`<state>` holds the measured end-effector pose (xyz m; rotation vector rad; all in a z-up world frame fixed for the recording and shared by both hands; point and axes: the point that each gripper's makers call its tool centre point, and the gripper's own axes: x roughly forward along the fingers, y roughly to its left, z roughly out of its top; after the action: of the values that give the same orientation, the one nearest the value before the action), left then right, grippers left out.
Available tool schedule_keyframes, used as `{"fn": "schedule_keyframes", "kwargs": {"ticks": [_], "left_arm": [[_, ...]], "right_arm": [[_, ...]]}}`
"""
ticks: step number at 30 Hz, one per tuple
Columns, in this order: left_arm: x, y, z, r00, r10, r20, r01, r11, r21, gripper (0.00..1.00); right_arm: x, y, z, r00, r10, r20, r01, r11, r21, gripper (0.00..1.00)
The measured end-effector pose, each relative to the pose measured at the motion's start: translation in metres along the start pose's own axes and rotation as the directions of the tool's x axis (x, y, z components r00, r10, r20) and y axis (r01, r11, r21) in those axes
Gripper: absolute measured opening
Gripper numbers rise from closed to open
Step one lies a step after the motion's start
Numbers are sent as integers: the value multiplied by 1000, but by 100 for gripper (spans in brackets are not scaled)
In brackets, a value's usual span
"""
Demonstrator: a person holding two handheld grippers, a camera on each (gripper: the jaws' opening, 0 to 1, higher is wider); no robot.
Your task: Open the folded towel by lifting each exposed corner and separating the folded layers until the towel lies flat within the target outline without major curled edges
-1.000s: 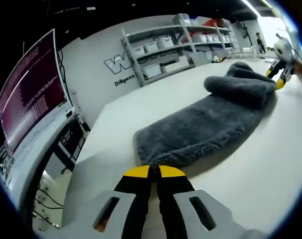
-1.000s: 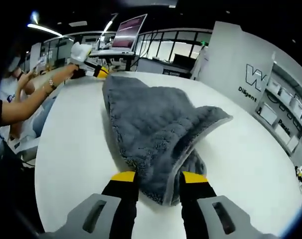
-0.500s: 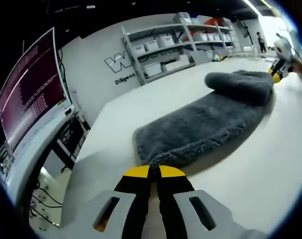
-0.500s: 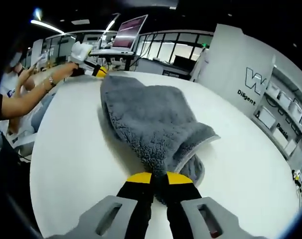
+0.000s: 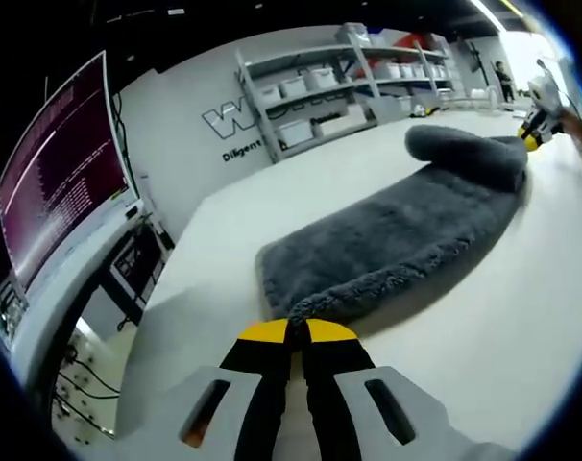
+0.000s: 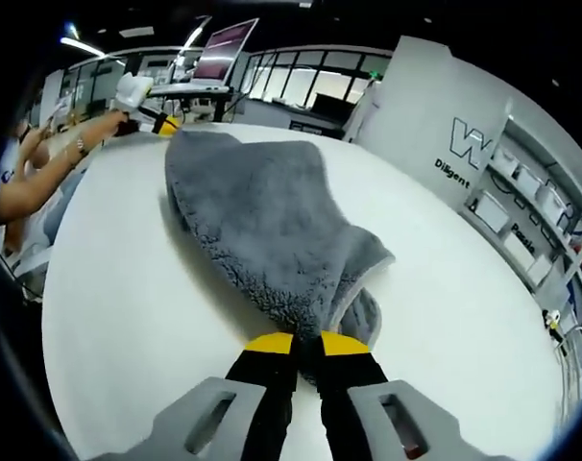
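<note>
A fluffy grey towel (image 5: 397, 230) lies stretched along the white table (image 5: 521, 317). My left gripper (image 5: 296, 329) is shut on its near corner, which bunches at the yellow tips. The far end is rolled over, and the right gripper (image 5: 539, 123) shows beyond it. In the right gripper view the towel (image 6: 262, 221) runs away from me with a folded layer under its right edge. My right gripper (image 6: 306, 341) is shut on the near corner there. The left gripper (image 6: 137, 101) holds the far end, gripped by a person's hand.
A monitor (image 5: 56, 182) on a stand sits left of the table. Shelving with white bins (image 5: 339, 86) lines the far wall. In the right gripper view a laptop (image 6: 214, 53) stands beyond the table and a person's arm (image 6: 41, 173) reaches in from the left.
My right gripper went from open around the towel's corner to shut on it and pulled away. The raised fold at that end has flattened and the towel is stretched longer.
</note>
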<state>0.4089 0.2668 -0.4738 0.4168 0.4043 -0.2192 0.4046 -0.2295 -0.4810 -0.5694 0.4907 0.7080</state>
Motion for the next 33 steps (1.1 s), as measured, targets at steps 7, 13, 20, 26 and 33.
{"fn": "schedule_keyframes", "kwargs": {"ticks": [7,13,20,26,33], "left_arm": [[0,-1,-1,1000,-1,1,1,1000,7,4],[-1,0,-1,1000,-1,-2,1,1000,6,4],[-2,-1,-3,1000,-1,-6,1,1000,12,4],[-2,-1,-5,1000,-3,1,3,1000,0,4],[-2,-2,-5,1000,4,-7,-4,1000,10,4]], "right_arm": [[-13,-17,-18,1000,-27,-14,27,999,33,3],[-22,-26,-33,998,-44,-37,46,998,49,3],[-36,-42,-52,995,-73,-66,77,995,65,3],[-45,-55,-67,993,-90,-82,99,990,102,3],[-52,-60,-77,989,-108,-102,118,988,97,3]]}}
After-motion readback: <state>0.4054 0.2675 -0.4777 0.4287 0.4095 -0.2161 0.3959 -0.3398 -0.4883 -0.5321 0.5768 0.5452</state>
